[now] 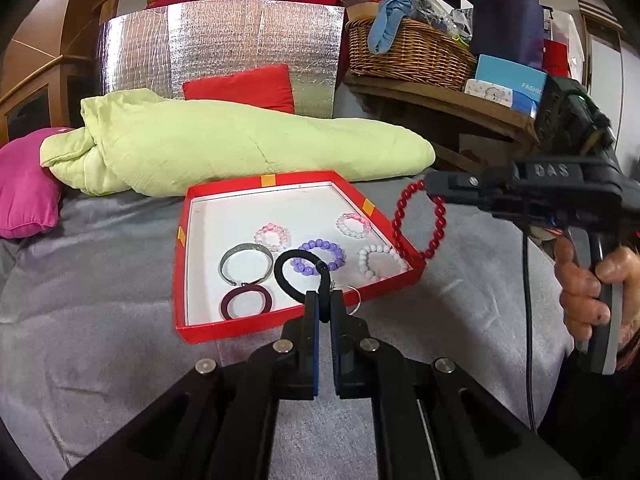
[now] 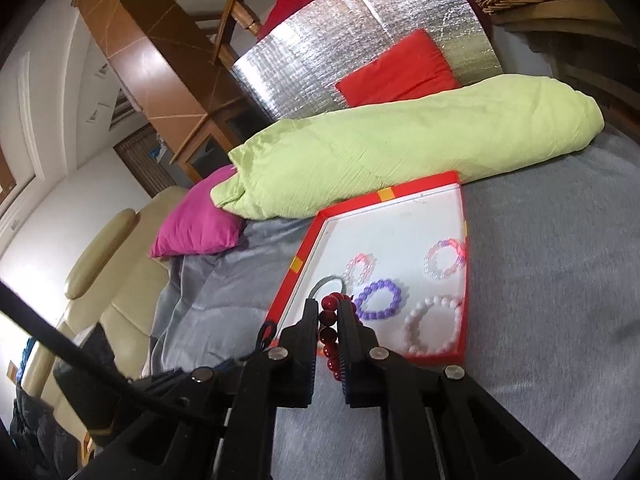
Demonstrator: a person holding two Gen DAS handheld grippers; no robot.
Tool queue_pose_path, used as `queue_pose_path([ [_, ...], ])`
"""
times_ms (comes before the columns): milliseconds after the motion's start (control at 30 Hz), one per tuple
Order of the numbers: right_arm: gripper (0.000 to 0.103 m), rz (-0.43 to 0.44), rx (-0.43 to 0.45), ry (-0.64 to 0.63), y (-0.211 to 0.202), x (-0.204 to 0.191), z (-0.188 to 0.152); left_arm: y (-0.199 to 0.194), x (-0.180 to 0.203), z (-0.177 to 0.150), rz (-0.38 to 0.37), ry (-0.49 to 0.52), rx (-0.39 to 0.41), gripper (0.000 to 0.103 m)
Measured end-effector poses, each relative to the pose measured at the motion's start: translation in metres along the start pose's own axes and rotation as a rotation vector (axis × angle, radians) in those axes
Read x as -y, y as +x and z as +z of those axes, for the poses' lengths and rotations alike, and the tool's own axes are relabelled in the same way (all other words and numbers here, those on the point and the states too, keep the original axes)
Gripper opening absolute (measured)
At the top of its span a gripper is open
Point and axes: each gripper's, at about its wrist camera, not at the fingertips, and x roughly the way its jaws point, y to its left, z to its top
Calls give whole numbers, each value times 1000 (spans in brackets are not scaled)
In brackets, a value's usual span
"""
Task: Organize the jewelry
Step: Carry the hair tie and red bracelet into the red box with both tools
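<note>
A string of glossy dark-red round beads (image 1: 420, 220) is pinched in the right tool (image 2: 329, 312), hanging just past the three o'clock rim of the shallow red cardboard tray with a white floor (image 1: 182, 240). A black elastic loop with a small metal ring (image 1: 298, 274) is pinched in the left tool (image 1: 325, 300) over the tray's six o'clock edge. Each piece is best carried over bare white floor, towards twelve o'clock on the grey bed cover (image 1: 100, 340), and lowered before release, so the purple bead bracelet (image 1: 320, 256) is not overlapped.

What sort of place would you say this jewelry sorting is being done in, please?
Most likely a lived-in home, a bedroom or sitting room. The red tray sits on a grey blanket beside a rolled green quilt and cushions, with a cluttered wicker basket on a wooden shelf behind.
</note>
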Motion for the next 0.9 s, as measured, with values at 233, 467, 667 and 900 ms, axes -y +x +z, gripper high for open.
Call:
queue_pose_path([
  [233,10,-49,7,28,30,16,33,17,-12,19,12,-43,0,5],
  [467,11,-1,-2,87,70,19,63,71,-32,85,87,-105,-72,5],
  [667,11,-4,-16,110,103,33,75,101,-58,97,104,-173,-76,5],
  [900,11,-47,-77,136,134,52,76,131,-74,98,132,-167,-137,5],
])
